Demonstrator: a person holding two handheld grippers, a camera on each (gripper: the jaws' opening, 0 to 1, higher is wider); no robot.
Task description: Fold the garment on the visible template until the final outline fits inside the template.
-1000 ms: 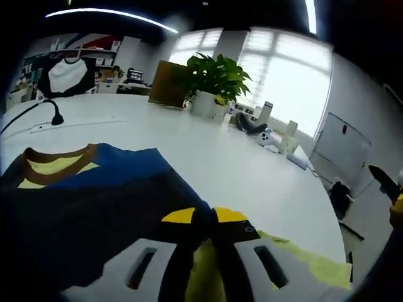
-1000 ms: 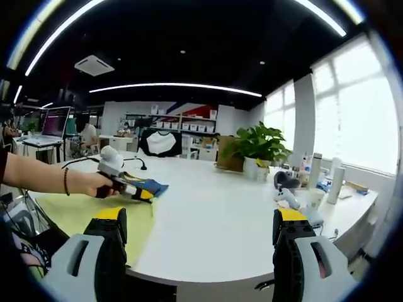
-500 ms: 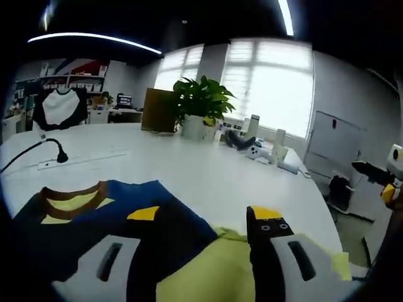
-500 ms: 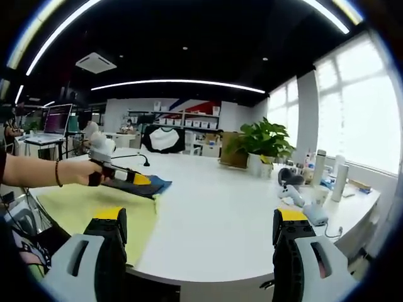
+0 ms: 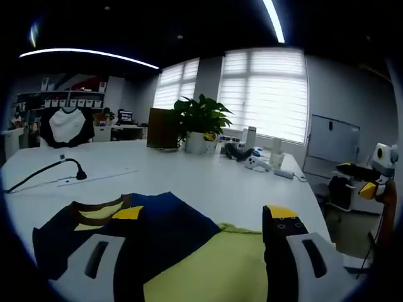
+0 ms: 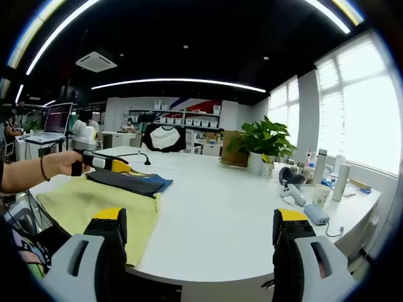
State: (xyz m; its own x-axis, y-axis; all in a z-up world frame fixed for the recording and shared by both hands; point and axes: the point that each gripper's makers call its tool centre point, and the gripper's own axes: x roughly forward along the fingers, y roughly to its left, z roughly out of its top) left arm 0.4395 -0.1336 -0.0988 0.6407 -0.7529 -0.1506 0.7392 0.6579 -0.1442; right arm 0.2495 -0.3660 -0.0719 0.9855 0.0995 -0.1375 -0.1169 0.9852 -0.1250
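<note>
Soft navy cloth is what the garment (image 5: 157, 220) appears to be made of; it is lying folded on the yellow-green template (image 5: 208, 267) spread over the white tabletop (image 5: 208, 182), and it is judged light, limp and best pinched at an edge or corner. The left hand-held gripper (image 5: 204, 242) is held wide and empty just above the garment's near edge, while the right hand-held gripper (image 6: 198, 236) is spread wide with nothing in it, well apart from the cloth.

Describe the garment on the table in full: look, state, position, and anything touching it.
The garment is a dark navy and blue shirt with a brown collar band and yellow lining at the neck. It looks like soft knit fabric. It lies folded and mostly flat, partly on the yellow-green template and partly on the white table. In the right gripper view, the left hand-held gripper hovers open just above its far edge; contact is unclear.
</note>
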